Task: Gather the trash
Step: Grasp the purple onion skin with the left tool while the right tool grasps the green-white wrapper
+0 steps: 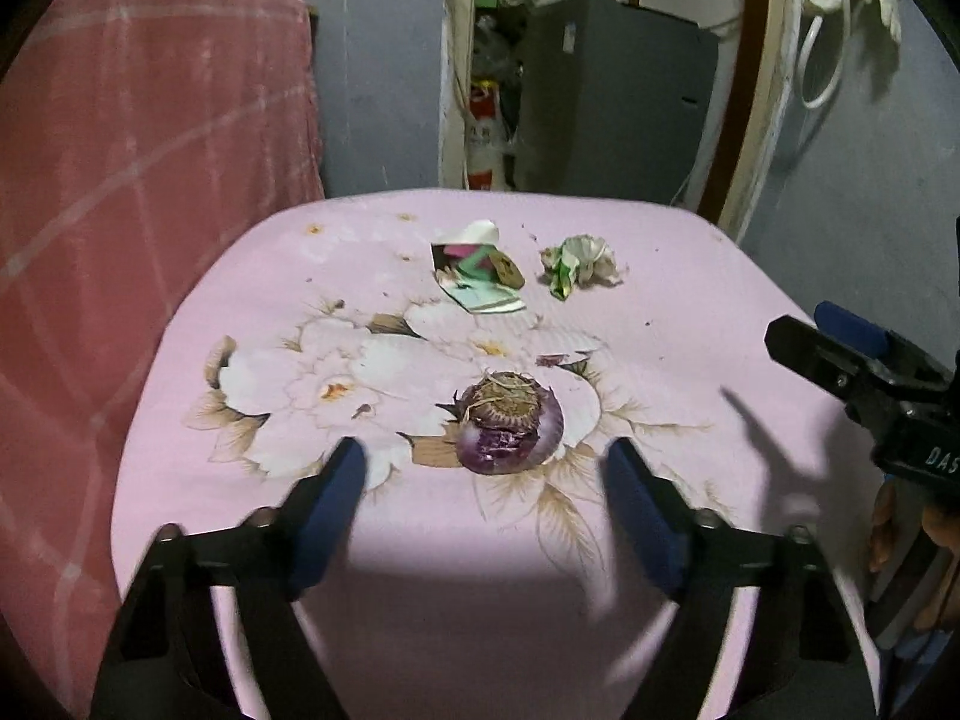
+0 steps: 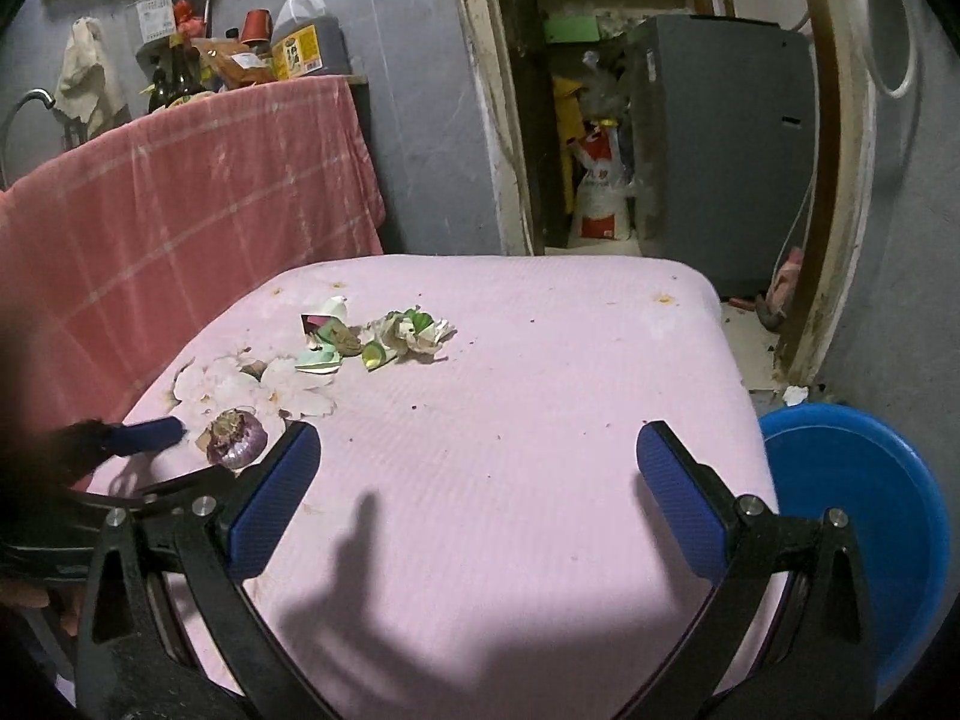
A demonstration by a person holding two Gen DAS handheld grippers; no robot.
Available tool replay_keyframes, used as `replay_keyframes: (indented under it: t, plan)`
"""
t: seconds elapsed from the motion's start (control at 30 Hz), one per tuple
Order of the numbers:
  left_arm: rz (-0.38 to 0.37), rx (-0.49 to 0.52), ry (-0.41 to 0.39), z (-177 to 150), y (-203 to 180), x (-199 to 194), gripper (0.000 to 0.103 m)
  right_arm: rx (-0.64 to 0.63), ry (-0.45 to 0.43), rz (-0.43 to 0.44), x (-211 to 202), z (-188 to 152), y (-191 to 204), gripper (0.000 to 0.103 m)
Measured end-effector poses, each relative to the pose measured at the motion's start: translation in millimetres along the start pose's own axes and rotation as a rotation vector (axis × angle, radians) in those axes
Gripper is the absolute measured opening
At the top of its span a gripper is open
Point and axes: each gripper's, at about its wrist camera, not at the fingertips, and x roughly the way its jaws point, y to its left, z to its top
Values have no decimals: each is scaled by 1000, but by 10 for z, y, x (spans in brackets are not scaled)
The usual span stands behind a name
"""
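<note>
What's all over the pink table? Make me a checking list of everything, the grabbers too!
Surface: pink flowered tablecloth, stained and crumb-speckled.
Job's things: onion scrap nearest the left gripper; torn wrapper and crumpled paper farther back, side by side.
Clutter: bottles on the red-covered counter.
Grippers: left gripper open, onion scrap just ahead, untouched; right gripper open, empty.
Cables: white cord hanging on the wall.
Surroundings: blue bin beside the table, grey cabinet in the doorway.
</note>
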Motion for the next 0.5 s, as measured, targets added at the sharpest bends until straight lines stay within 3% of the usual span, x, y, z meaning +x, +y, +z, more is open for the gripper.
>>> replay_keyframes:
  t: [0.2, 0.27, 0.33, 0.5]
  plan:
    - [-13, 10, 23, 67, 14, 94, 51, 7, 42, 28, 190, 134, -15, 102]
    - [-11, 14, 33, 84, 15, 134, 38, 4, 74, 62, 319, 176, 11, 100]
    - [-9, 19, 36, 93, 16, 146, 30, -6, 106, 78, 435, 212, 50, 90]
    - [-21, 10, 38, 121, 58, 183, 28, -68, 168, 98, 667, 282, 188, 74]
